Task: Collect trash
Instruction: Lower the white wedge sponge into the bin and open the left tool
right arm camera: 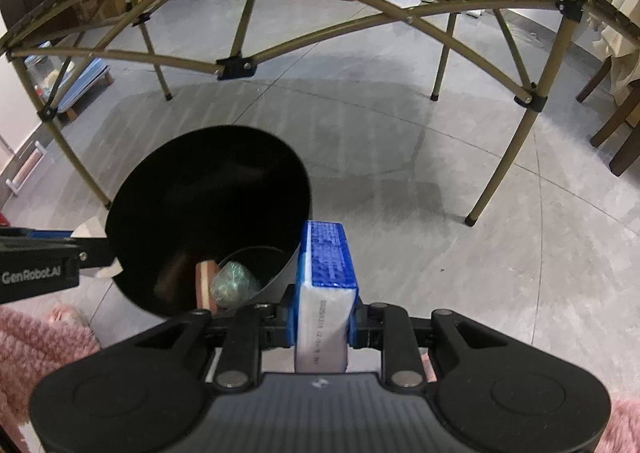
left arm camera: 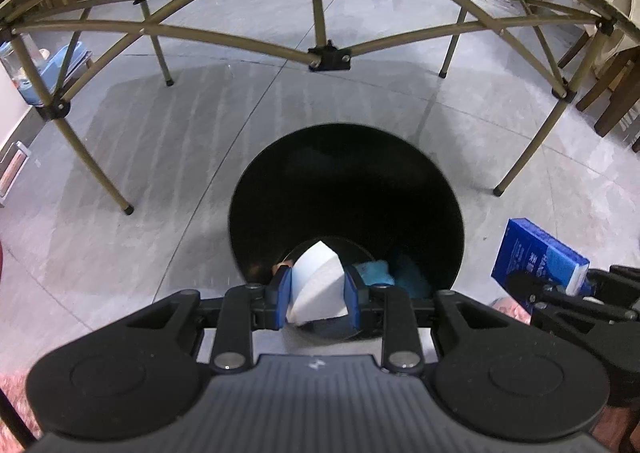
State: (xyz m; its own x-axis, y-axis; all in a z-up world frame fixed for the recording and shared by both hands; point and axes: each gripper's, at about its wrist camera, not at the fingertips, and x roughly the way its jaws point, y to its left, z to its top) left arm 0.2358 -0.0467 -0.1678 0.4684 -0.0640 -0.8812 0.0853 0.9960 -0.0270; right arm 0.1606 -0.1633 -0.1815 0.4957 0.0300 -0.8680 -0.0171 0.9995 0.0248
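The left claw (left arm camera: 318, 289) pinches a white folded piece of paper (left arm camera: 318, 285) directly over the open mouth of the black round trash bin (left arm camera: 348, 173), which stands on the grey tiled floor (left arm camera: 160, 157) near a folding table frame (left arm camera: 328, 57). The right claw (right arm camera: 324, 317) clamps a blue and white carton (right arm camera: 326, 273) just right of the bin's rim. Inside the bin lie a crumpled greenish wrapper (right arm camera: 234, 281) and a pinkish round piece (right arm camera: 206, 283).
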